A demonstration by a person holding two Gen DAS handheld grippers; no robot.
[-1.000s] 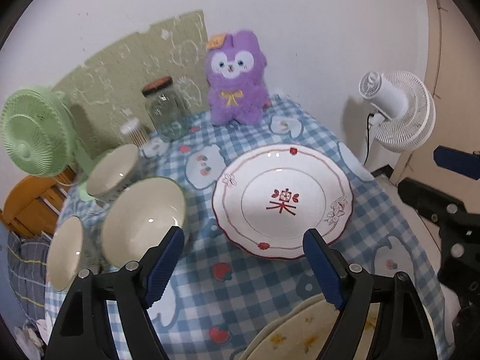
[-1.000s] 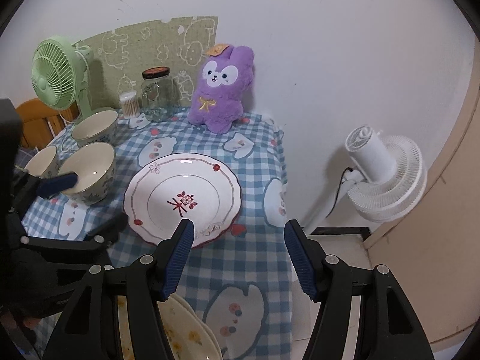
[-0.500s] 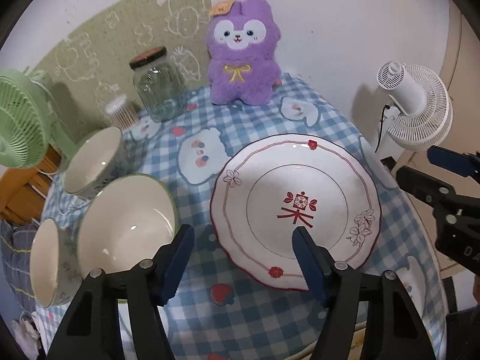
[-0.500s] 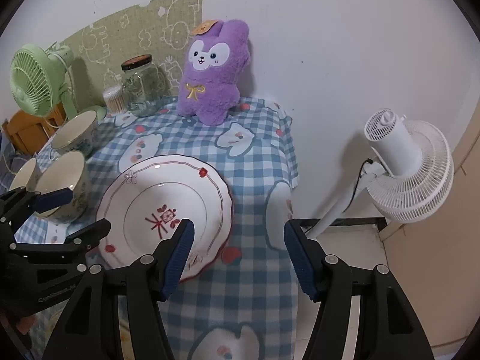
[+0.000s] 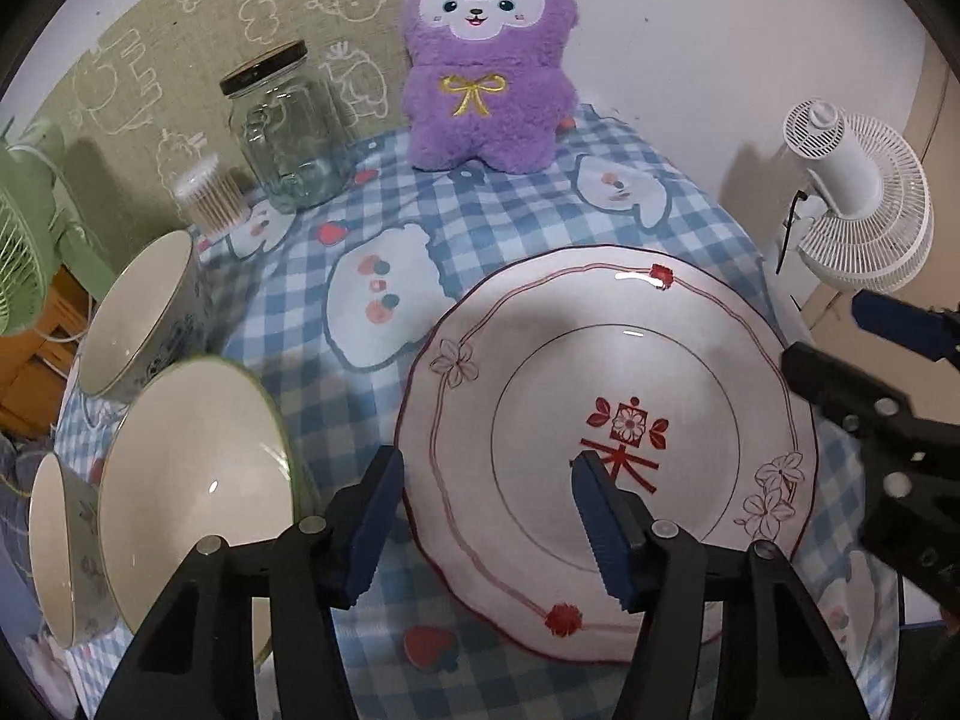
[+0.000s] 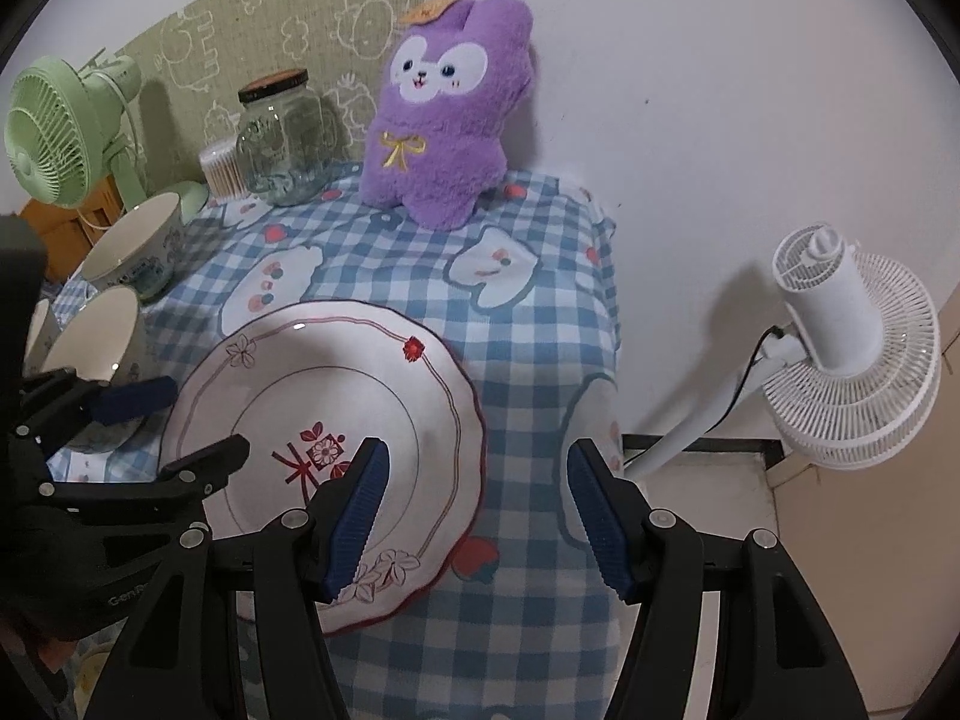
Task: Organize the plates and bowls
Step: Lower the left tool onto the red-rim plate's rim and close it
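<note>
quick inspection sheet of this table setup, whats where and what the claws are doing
surface: table under a blue checked cloth.
job's things: red-patterned plate flat on the cloth; three bowls to its left: green-rimmed bowl, blue-patterned bowl, small bowl at the edge.
clutter: purple plush toy, glass jar, cotton swab tub at the back.
grippers: left claw open, jaws have just been closing, straddling the plate's left rim without gripping; right claw open over the plate's right rim.
cables: black cord at the white fan.
surroundings: white fan right of the table, green fan left, white wall.
</note>
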